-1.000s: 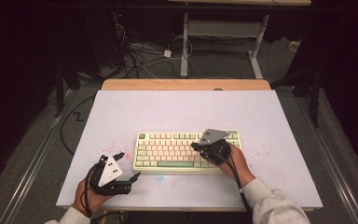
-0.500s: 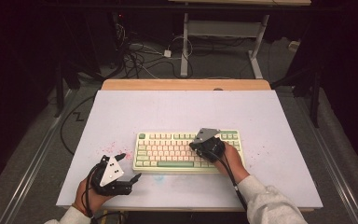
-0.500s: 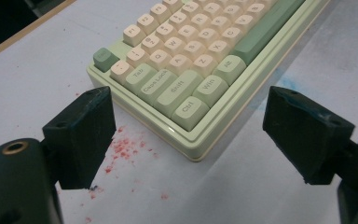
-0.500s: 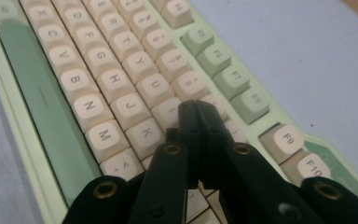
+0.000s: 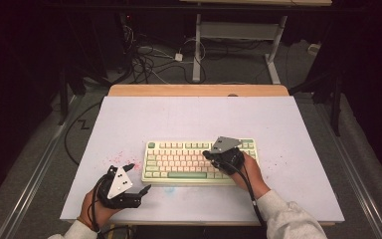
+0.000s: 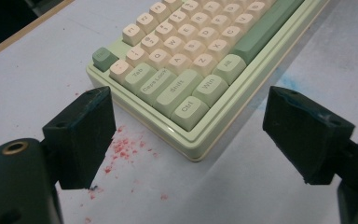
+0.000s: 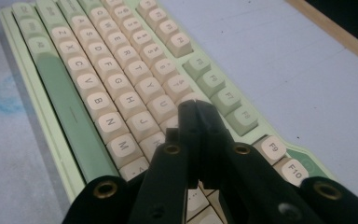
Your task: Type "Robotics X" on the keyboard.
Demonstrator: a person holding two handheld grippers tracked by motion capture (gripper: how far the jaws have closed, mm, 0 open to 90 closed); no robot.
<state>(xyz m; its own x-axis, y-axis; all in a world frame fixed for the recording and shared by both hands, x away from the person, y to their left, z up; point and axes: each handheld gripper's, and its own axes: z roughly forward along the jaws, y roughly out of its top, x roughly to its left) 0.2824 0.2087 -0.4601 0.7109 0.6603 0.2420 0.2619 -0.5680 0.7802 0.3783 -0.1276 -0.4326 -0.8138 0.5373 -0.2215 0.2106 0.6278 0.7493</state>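
A pale green keyboard (image 5: 189, 160) with cream keys lies in the middle of the white table top (image 5: 199, 117). My right gripper (image 5: 207, 154) is shut and empty. It hovers over the right half of the keyboard and points left. In the right gripper view its closed tips (image 7: 196, 108) sit just above the upper key rows of the keyboard (image 7: 98, 98); I cannot tell if they touch. My left gripper (image 5: 138, 178) rests open on the table at the keyboard's front left corner. In the left gripper view its jaws (image 6: 191, 116) stand wide apart before the keyboard's corner (image 6: 186, 112) with nothing between them.
Red specks (image 5: 122, 158) dot the table left of the keyboard, and a faint blue smear (image 5: 169, 189) lies in front of it. A wooden strip (image 5: 199, 90) edges the far side. Cables (image 5: 149, 62) and a desk frame (image 5: 238, 30) stand on the floor beyond.
My right gripper has shifted a little to the left over the keyboard, still shut. The left gripper has kept still.
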